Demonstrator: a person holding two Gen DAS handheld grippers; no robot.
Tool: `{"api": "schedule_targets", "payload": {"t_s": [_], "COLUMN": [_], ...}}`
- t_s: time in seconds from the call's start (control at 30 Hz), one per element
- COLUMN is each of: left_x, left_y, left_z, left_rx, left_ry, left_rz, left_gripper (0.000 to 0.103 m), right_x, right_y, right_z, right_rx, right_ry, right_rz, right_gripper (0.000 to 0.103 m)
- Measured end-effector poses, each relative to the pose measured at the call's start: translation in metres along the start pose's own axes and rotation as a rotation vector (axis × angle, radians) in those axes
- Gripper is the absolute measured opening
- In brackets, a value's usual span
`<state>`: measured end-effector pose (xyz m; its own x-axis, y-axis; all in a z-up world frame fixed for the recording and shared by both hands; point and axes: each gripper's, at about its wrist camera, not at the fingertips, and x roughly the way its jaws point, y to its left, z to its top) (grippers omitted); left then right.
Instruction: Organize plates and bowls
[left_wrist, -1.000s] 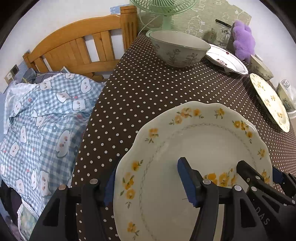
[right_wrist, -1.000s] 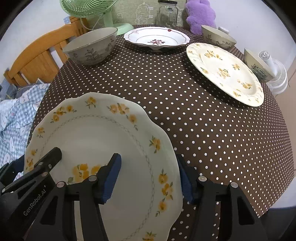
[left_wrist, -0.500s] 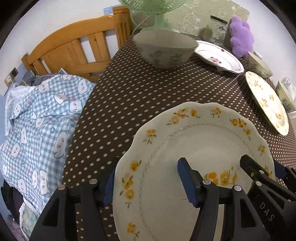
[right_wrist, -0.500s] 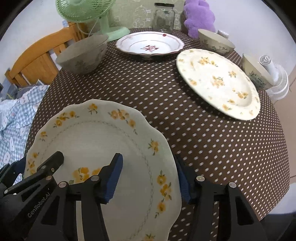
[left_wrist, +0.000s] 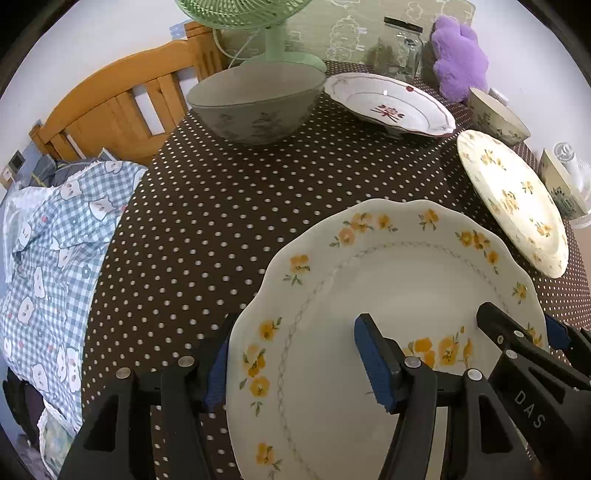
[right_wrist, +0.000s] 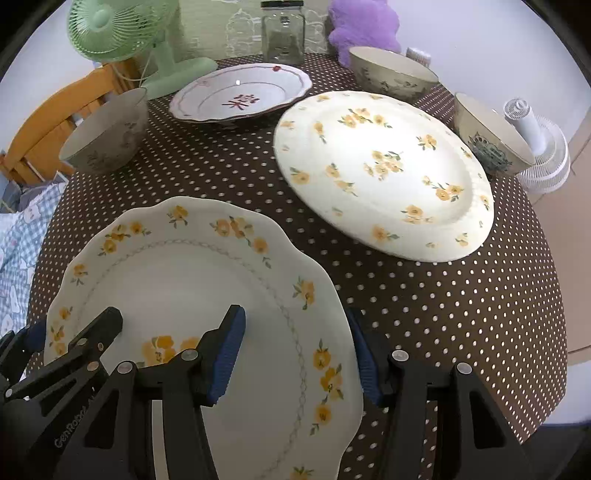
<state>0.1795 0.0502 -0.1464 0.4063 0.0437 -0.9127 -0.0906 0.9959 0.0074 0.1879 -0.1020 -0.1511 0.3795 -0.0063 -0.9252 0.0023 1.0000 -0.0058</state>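
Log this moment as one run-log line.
left gripper: gripping scalloped plate rim | right gripper: gripping opposite rim | other yellow-flowered plate: on table

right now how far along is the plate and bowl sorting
Nothing looks stacked yet. In hand: both tongs, left and right, grip the scalloped plate. Left: the flowered plate, red-trimmed dish and three bowls, all separate on the table.

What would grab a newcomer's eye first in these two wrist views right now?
The scalloped yellow-flower plate fills the foreground, with the left gripper and right gripper each straddling an opposite rim. Beyond it on the brown polka-dot tablecloth lies a larger yellow-flower plate. At the far edge stand a green fan and a purple plush toy.
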Motion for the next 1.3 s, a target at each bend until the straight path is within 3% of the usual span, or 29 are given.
{"api": "schedule_targets", "payload": {"t_s": [0.33, 0.43, 0.57, 0.77, 0.87, 1.3], "left_x": [0.002, 0.003, -0.017, -0.031, -0.044, -0.08], "left_y": [-0.002, -0.002, -0.003, 0.006, 0.006, -0.019], "left_z": [-0.002, -0.003, -0.003, 0.0, 0.004, 0.013], "left_rx": [-0.027, -0.016, 0.021, 0.048, 0.055, 0.128], "left_ry": [0.019, 0.033, -0.05, -0.078, -0.111, -0.198], "left_rz": [0.0, -0.031, -0.053, -0.102, -0.116, -0.148], "left_gripper": [0.065, 0.077, 0.085, 0.093, 0.096, 0.098], "right_x": [0.006, 0.005, -0.006, -0.033, -0.05, -0.098], "right_y": [-0.006, -0.004, -0.006, -0.008, -0.009, -0.034], "right_z": [-0.002, -0.002, -0.003, -0.004, -0.006, 0.002], "right_rx": [0.003, 0.0, 0.027, 0.065, 0.079, 0.123], "right_ry": [0.028, 0.039, 0.012, -0.031, -0.069, -0.185], "right_rz": [0.034, 0.024, -0.008, -0.015, -0.024, -0.021], "right_gripper": [0.062, 0.063, 0.063, 0.064, 0.069, 0.07]}}
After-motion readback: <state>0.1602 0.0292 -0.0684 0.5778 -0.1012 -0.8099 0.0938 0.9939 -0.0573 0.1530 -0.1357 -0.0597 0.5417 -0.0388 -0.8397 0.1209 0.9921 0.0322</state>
